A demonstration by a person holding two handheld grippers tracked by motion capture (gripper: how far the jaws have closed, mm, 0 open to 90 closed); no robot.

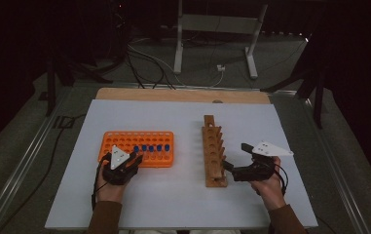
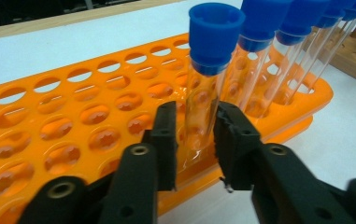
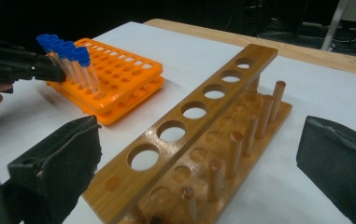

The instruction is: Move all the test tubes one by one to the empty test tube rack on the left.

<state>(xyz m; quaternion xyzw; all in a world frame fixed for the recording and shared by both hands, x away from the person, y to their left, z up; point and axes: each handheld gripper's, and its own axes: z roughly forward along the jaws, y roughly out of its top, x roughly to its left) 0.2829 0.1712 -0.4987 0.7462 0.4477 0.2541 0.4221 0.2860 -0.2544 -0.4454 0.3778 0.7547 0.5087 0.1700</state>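
Observation:
An orange tube rack [image 1: 124, 137] lies left of centre and carries a row of clear tubes with blue caps [image 1: 151, 147]. My left gripper [image 1: 137, 155] reaches into its near side. In the left gripper view the jaws [image 2: 194, 135] flank the nearest tube [image 2: 208, 70], which stands upright in the orange rack [image 2: 73, 116]. A thin gap shows beside the left pad, so the jaws are open. An empty wooden rack [image 1: 213, 151] with holes and pegs stands to the right. My right gripper [image 1: 234, 156] is wide open at its near end, with jaws [image 3: 199, 130] on either side of the wooden rack [image 3: 199, 109].
A white mat [image 1: 183, 204] covers the wooden table. In the right gripper view the orange rack [image 3: 119, 70] and the left gripper [image 3: 49, 72] show farther off. Cables [image 1: 149, 63] and a metal stand [image 1: 212, 29] lie on the floor beyond the table.

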